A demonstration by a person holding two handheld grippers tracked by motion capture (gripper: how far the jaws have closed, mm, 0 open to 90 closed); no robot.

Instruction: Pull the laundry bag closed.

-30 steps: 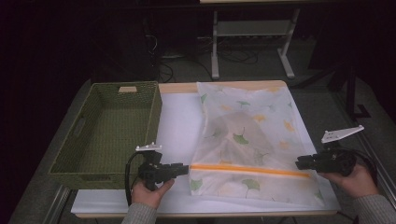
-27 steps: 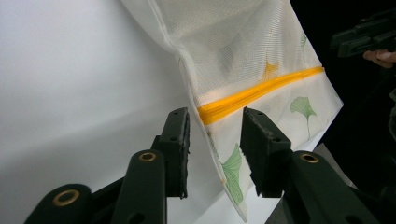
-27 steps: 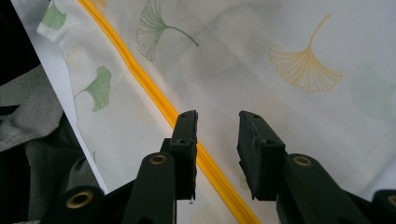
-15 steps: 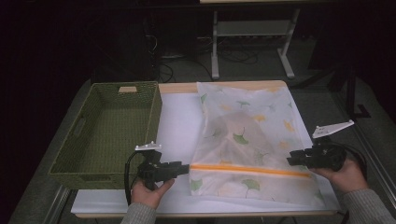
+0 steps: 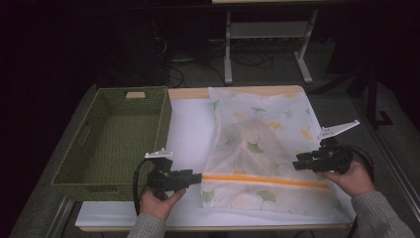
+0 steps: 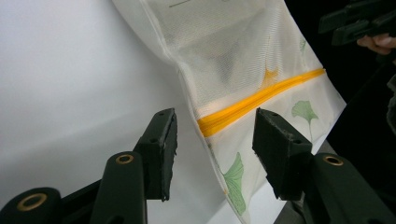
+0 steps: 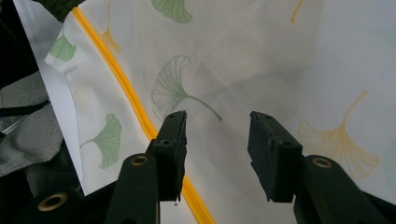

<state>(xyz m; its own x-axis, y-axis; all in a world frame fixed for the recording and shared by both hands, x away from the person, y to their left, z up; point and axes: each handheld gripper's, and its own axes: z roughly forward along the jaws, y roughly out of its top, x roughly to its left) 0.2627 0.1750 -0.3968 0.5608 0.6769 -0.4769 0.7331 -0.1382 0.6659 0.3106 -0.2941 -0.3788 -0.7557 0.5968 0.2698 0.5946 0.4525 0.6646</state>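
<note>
A white mesh bag (image 5: 257, 144) printed with ginkgo leaves lies flat on the white table cover, its orange zipper (image 5: 262, 179) running across its near end. My left gripper (image 5: 190, 177) sits at the bag's left edge. In the left gripper view its jaws have just been opening, and the left gripper (image 6: 215, 130) stands open around the zipper's end (image 6: 252, 105), with neither pad touching it. My right gripper (image 5: 296, 163) hovers over the bag's right edge. It has also just been opening, and the right gripper (image 7: 217, 135) stands open above the mesh (image 7: 261, 60) with nothing gripped.
A green woven basket (image 5: 79, 176) stands on the left of the table, close to my left hand. Bare white cover (image 5: 190, 124) lies between basket and bag. Beyond the table's far edge are a metal stand (image 5: 229, 49) and cables on a dark floor.
My right gripper has shifted left and slightly away from me, over the bag's right edge, and its jaws have widened. The left gripper stayed put and its jaws spread apart.
</note>
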